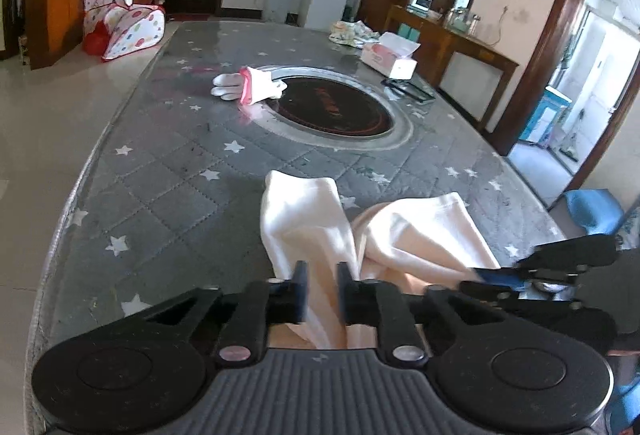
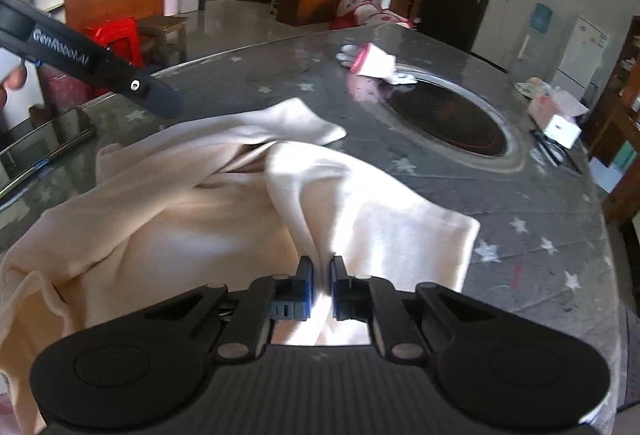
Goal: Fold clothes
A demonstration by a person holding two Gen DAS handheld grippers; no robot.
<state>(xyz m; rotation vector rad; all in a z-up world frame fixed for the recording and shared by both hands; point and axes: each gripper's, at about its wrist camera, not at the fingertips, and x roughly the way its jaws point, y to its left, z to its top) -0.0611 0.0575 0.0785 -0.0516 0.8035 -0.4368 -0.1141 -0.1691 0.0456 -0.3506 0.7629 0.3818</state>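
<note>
A cream garment lies crumpled at the near edge of the grey star-patterned table. A fold of it rises between the fingers of my left gripper, which pinch it. In the right wrist view the same cream garment spreads wide, one sleeve reaching toward the table's middle. My right gripper is shut on a ridge of it. The left gripper's finger shows at the upper left over the garment's far edge. The right gripper's body sits at the right in the left wrist view.
A small white and pink garment lies by the round black cooktop set in the table. A pink tissue box and more cloth stand at the far right. A dark tablet lies at the left edge.
</note>
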